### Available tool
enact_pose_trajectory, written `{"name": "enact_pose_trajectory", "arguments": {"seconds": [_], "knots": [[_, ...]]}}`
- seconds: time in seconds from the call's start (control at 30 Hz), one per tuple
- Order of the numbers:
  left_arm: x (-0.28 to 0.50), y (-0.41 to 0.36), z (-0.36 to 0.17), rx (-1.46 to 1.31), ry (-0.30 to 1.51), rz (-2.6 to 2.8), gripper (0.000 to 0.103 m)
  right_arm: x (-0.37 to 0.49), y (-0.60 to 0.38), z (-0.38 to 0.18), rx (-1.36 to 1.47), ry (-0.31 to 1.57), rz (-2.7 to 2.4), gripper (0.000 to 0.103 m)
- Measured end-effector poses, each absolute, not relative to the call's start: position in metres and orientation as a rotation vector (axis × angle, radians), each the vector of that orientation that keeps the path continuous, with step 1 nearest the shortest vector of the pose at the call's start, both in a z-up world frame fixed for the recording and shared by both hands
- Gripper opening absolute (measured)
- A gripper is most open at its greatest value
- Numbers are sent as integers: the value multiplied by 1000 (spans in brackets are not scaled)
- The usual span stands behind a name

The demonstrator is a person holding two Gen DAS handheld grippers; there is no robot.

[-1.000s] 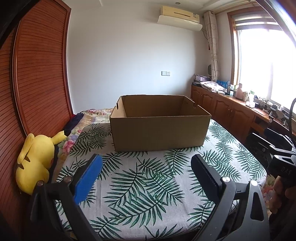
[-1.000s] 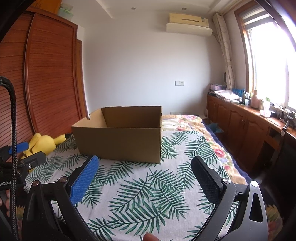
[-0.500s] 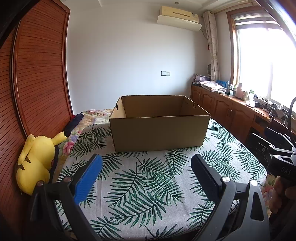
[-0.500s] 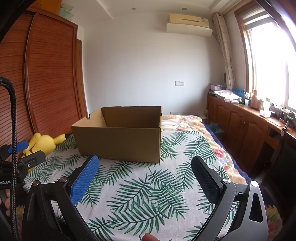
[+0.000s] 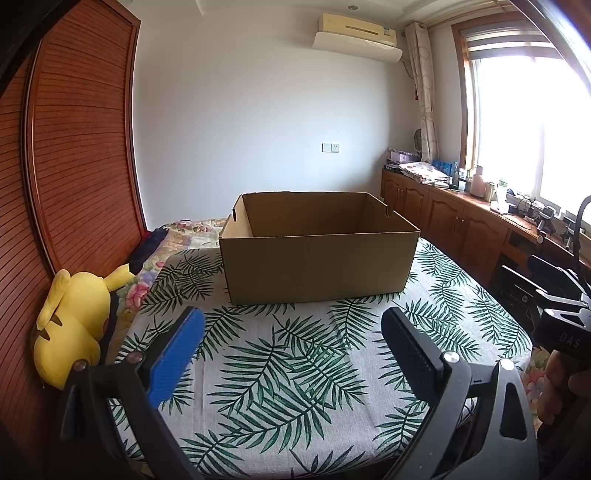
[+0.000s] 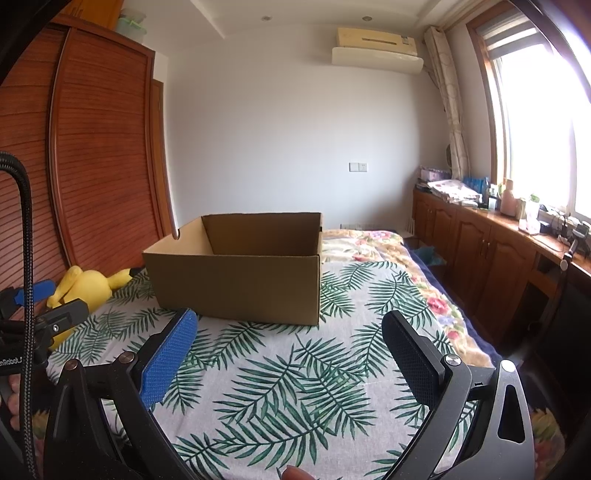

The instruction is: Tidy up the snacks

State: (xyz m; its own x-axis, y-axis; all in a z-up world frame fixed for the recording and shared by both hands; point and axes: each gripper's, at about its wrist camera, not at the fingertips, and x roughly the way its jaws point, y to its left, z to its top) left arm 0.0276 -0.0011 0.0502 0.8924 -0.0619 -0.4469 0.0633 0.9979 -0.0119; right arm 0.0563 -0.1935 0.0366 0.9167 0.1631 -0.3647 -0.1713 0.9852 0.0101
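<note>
Both grippers hover low over the bed, each with its fingers spread wide and nothing between them: the left gripper (image 5: 291,332) shows a blue pad on one finger and a black pad on the other, and the right gripper (image 6: 288,336) looks the same. Under them lies a white bedspread (image 5: 295,369) printed with green palm leaves, bare in the near part. Farther along, an open brown cardboard box (image 5: 317,254) stands upright on the bedspread, well apart from both grippers; its flaps are out of the way and what shows of its inside looks empty. No snacks can be seen in either view. At the left edge of the bed a yellow plush toy (image 5: 72,325) lies against a reddish wooden wardrobe (image 5: 74,147) with slatted doors. Beyond the box a floral quilt (image 6: 362,243) covers the far end of the bed. Along the right wall runs a wooden cabinet (image 6: 480,251) with clutter on its top under a bright window (image 5: 535,122), and an air conditioner (image 5: 356,35) hangs high on the white far wall.
</note>
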Motion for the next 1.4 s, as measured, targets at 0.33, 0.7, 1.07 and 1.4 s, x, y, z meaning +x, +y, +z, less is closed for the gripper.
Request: {"name": "enact_pose_trajectory", "arguments": {"seconds": [0.33,0.7,1.07,1.4], "knots": [[25,-1,52,-1,461,-61,98,57,-193,36,-16,377,173,101],[23,-1,53,0,457,-61,98,56,-193,34,-9,378,172,101],[23,-2,53,1,457,-58,98,55,-195,33,-8,380,164,101],[23,-1,53,-2,460,-55,98,55,-193,31,-12,381,165,101]]}}
